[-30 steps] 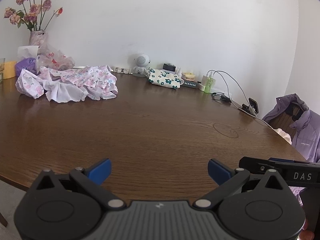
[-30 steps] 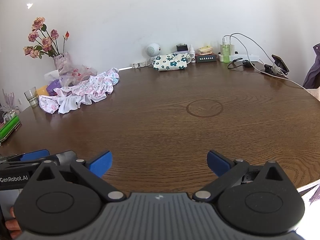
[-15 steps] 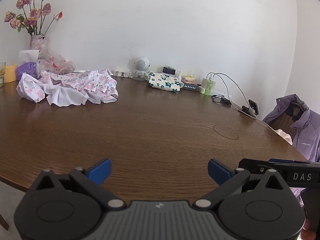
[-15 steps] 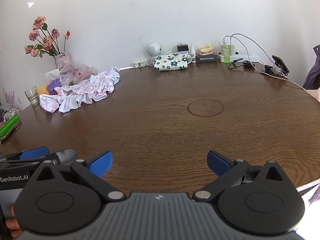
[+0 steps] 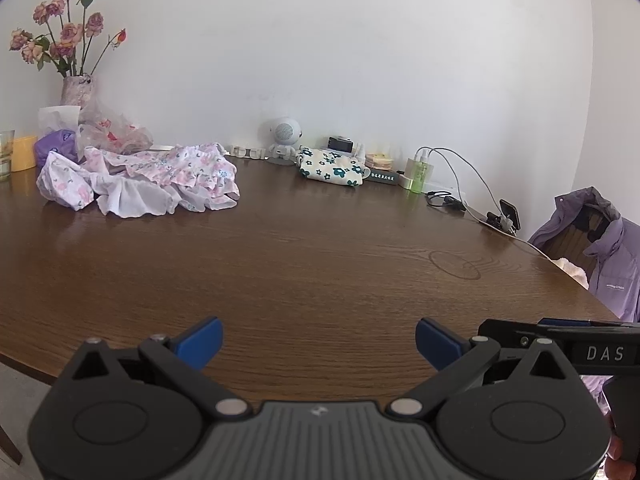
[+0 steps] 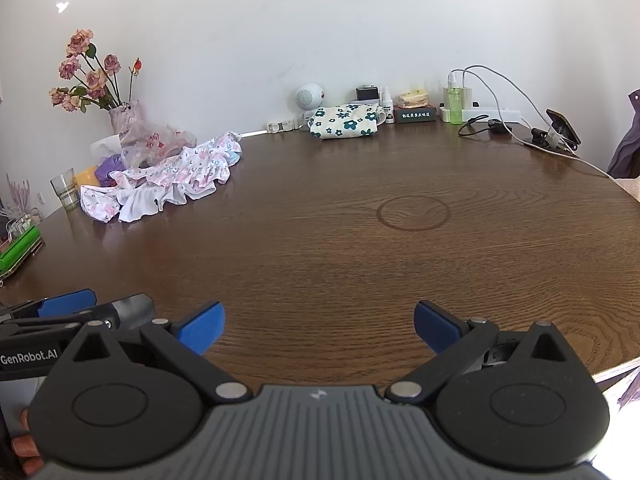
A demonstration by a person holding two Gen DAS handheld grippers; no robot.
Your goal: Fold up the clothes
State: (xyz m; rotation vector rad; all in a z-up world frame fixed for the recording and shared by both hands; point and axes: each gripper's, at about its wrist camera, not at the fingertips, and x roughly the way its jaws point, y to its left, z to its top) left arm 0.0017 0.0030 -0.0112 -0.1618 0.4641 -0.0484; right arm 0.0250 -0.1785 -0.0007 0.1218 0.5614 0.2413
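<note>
A crumpled pile of pink floral clothes (image 5: pixel 140 182) lies at the far left of the brown wooden table (image 5: pixel 304 264); it also shows in the right wrist view (image 6: pixel 168 180). A folded white cloth with dark green flowers (image 5: pixel 332 168) lies at the back by the wall, also in the right wrist view (image 6: pixel 346 122). My left gripper (image 5: pixel 318 342) is open and empty above the table's near edge. My right gripper (image 6: pixel 318 328) is open and empty beside it, far from the clothes.
A vase of dried roses (image 5: pixel 76 88), tissues, a plastic bag and a glass (image 6: pixel 66 190) stand behind the pile. A round speaker (image 5: pixel 284 136), small boxes, a green bottle (image 6: pixel 454 106), cables and a phone stand (image 6: pixel 558 130) line the back right. A purple jacket (image 5: pixel 608 256) hangs on a chair.
The left wrist view has tilted up slightly, so the clothes pile sits a little lower and nearer. The right gripper has barely moved. Both stay open.
</note>
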